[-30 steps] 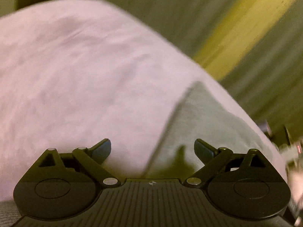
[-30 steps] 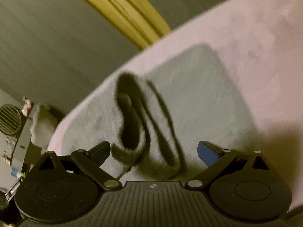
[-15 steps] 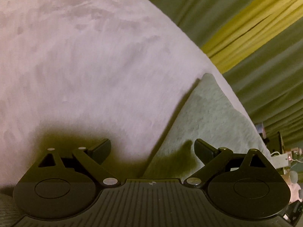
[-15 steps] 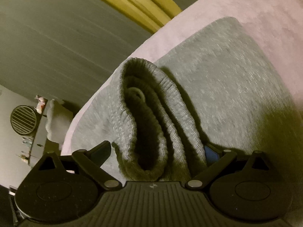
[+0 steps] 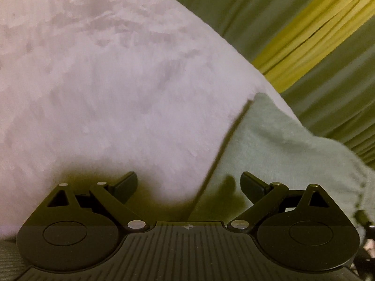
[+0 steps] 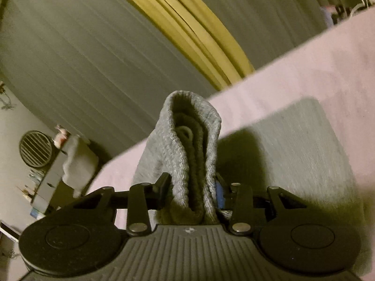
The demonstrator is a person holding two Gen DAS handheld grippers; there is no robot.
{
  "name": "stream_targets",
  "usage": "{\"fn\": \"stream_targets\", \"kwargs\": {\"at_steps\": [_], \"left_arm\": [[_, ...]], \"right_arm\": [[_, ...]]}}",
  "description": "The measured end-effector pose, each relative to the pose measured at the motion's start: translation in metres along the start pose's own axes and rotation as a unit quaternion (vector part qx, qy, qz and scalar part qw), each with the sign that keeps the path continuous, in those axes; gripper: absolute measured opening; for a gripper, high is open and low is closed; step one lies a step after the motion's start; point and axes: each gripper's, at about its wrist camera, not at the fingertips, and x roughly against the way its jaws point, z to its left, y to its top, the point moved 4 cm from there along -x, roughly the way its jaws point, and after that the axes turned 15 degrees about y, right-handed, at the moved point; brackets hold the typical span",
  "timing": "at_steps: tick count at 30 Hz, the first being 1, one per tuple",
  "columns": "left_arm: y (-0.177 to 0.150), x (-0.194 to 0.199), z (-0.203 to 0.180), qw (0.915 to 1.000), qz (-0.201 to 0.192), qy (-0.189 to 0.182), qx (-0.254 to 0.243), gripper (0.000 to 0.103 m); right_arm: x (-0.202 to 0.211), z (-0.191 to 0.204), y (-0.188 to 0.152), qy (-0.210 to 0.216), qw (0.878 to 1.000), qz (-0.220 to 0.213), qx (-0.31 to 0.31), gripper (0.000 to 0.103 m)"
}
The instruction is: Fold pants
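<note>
Grey-green curtains (image 6: 98, 53) with a yellow band (image 6: 187, 30) hang behind a bed covered in a pale pink plush blanket (image 5: 112, 89). On that blanket lie the grey knit pants (image 6: 302, 145), flat along the far right edge in the left wrist view. The right gripper (image 6: 192, 188) has its jaws pressed in on a bunched, ribbed fold of the pants, which stands upright between the fingers with the cloth layers and a drawstring loop showing at its open end. The left gripper (image 5: 188, 182) hovers low over the blanket with jaws spread wide and nothing between them, the pants' edge just beside its right finger. A round vent (image 6: 35, 148) sits on the wall at far left.
</note>
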Motion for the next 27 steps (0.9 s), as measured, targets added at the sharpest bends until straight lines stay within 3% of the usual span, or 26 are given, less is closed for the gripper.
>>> {"fn": "stream_targets", "kwargs": {"at_steps": [6,9,12,14,19,24,27], "left_arm": [[-0.002,0.002,-0.004,0.9996,-0.012,0.019,-0.019,0.098],[-0.003,0.001,-0.007,0.9992,-0.011,0.023,-0.031,0.098],[-0.004,-0.001,-0.009,0.9987,-0.01,0.032,-0.038,0.098],[-0.004,-0.002,-0.009,0.9985,-0.008,0.036,-0.041,0.098],[-0.005,-0.004,-0.01,0.9984,-0.001,0.04,-0.04,0.098],[-0.004,-0.009,-0.008,0.9987,0.011,0.04,-0.031,0.098],[-0.005,-0.009,-0.007,0.9986,0.013,0.041,-0.029,0.098]], "right_arm": [[0.039,-0.003,0.004,-0.028,0.999,-0.042,0.006,0.038],[0.047,-0.025,-0.002,-0.107,0.993,-0.037,0.023,0.038],[0.036,-0.061,-0.018,-0.19,0.981,0.01,0.024,0.041],[0.035,-0.07,-0.021,-0.181,0.983,0.003,0.001,0.043],[0.032,-0.072,-0.022,-0.168,0.986,0.016,-0.002,0.071],[0.033,-0.07,-0.032,-0.168,0.985,0.024,0.017,0.079],[0.031,-0.073,-0.035,-0.167,0.985,0.021,0.021,0.078]]}}
